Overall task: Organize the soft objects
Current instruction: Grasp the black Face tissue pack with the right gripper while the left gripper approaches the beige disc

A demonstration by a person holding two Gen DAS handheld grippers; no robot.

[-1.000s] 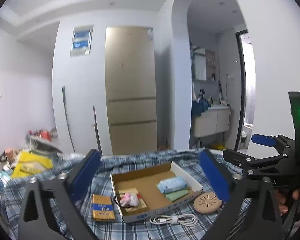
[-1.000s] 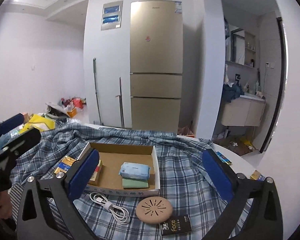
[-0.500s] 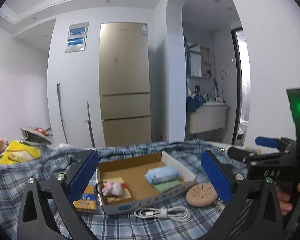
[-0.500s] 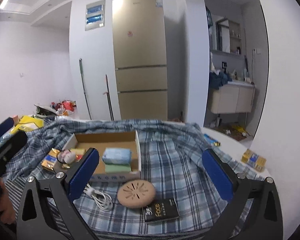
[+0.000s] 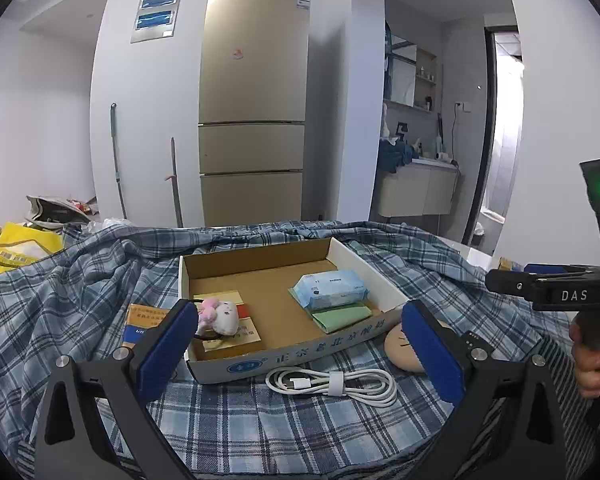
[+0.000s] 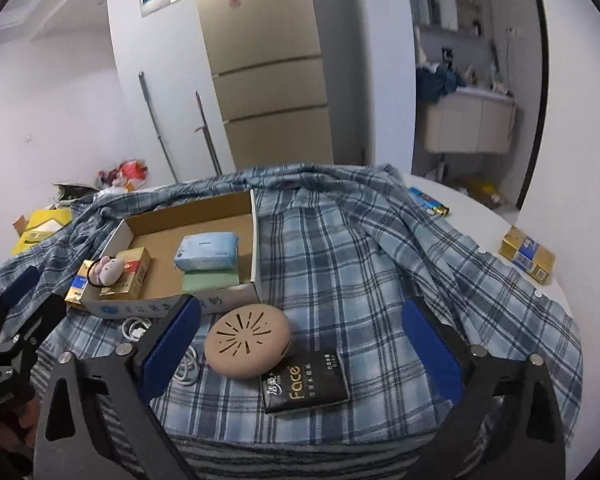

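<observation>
A shallow cardboard box (image 5: 292, 356) lies on a blue plaid shirt (image 5: 80, 300). In it are a pink plush toy (image 5: 218, 316) on a yellow-red carton, a blue wipes pack (image 5: 330, 289) and a green pack (image 5: 342, 316) under it. My left gripper (image 5: 299, 310) is open and empty, just in front of the box. My right gripper (image 6: 302, 312) is open and empty too, above a round beige disc (image 6: 248, 344) and a black tissue pack (image 6: 304, 380). The right view shows the box (image 6: 220, 300), the plush toy (image 6: 106, 270) and the wipes pack (image 6: 206, 250) at left.
A coiled white cable (image 5: 332, 385) lies before the box, and a yellow-blue carton (image 5: 142, 322) beside its left wall. The right gripper (image 5: 540, 280) shows at the right edge, held by a hand. Another yellow carton (image 6: 526, 254) sits on the white table at right. A fridge stands behind.
Both grippers have come lower and closer to the box. The right view has tilted down onto the beige disc and black pack. Both jaws stayed open and nothing was taken hold of.
</observation>
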